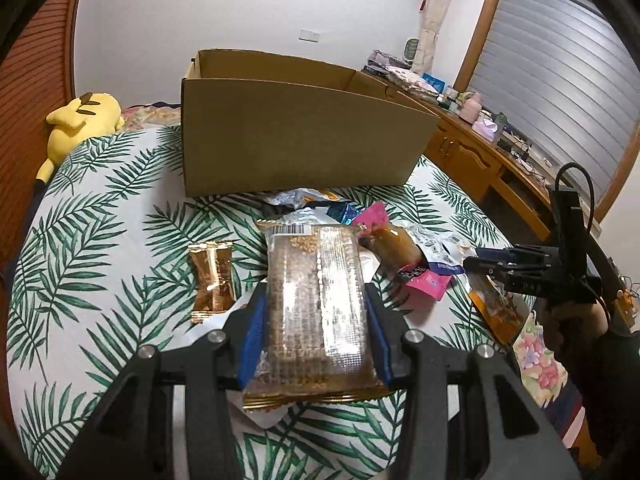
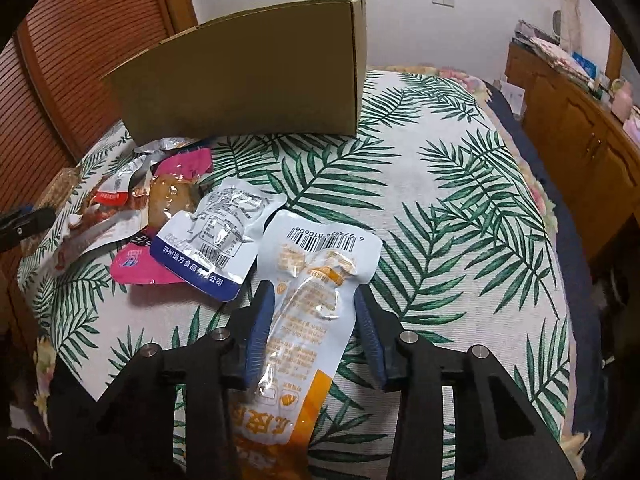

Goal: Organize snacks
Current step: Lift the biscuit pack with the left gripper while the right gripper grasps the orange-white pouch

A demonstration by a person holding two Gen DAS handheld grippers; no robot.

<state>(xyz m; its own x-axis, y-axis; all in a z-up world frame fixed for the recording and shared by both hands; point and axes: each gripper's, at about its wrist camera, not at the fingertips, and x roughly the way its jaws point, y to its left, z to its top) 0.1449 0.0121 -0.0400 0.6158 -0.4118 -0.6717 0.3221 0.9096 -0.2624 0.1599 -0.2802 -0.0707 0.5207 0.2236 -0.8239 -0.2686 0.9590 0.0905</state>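
A palm-leaf bedspread [image 1: 100, 208] fills my view, the open brown cardboard box [image 1: 296, 132] at twelve o'clock. My left gripper [image 1: 316, 332] pinches a stiff, crinkly clear-wrapped cracker pack [image 1: 316, 304] across its width. My right gripper [image 2: 314, 332] pinches the limp, slippery white-and-orange pouch [image 2: 312, 308] at its middle; I judge it may sag.

box [image 1: 296, 132]: matt cardboard | snack packets [image 2: 208, 240]: glossy plastic film | bedspread [image 2: 440, 200]: matt printed cloth
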